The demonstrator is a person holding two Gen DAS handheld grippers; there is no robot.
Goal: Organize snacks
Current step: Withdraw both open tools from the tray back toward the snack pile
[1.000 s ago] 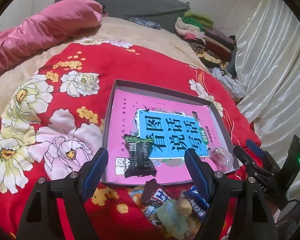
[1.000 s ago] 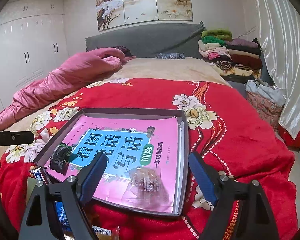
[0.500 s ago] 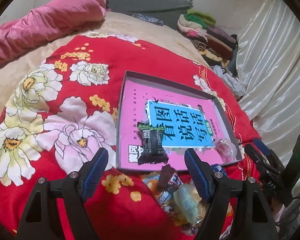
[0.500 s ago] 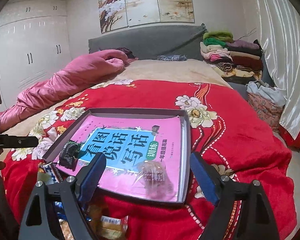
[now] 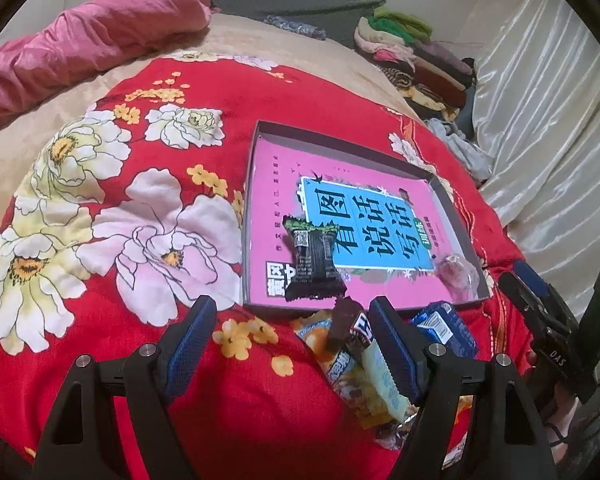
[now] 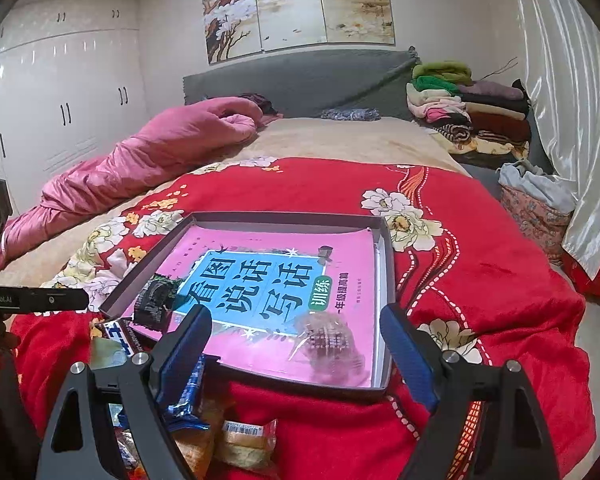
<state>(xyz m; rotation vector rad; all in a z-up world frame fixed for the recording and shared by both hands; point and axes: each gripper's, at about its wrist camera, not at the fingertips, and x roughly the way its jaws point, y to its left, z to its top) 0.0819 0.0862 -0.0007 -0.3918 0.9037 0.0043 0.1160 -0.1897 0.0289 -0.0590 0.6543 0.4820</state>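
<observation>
A: Grippers?
B: Left gripper (image 5: 290,338) gapes wide and empty above the snack pile (image 5: 364,364) on the bed (image 5: 100,160). Right gripper (image 6: 296,338) likewise, holding nothing.
A: The tray (image 6: 390,280)?
B: It holds a dark packet (image 5: 312,262) and a clear-wrapped candy (image 6: 328,340).

A shallow grey cardboard tray (image 6: 388,280) is lying in the middle of the frame on a red floral blanket (image 6: 480,280), holding a pink book with a blue title panel (image 6: 260,280). A dark green-topped snack packet (image 6: 154,304) is sitting at the tray's lower left, and a clear-wrapped brownish sweet (image 6: 328,340) is resting on the book at lower right. The right gripper (image 6: 296,344), with blue-padded black fingers (image 6: 404,348), is standing spread wide at the bottom, gripping nothing. Loose snack packets (image 6: 228,436) are piling at lower left below the tray. A rolled pink quilt (image 6: 140,160) is lying at upper left, and folded clothes (image 6: 468,108) are stacking at upper right.
</observation>
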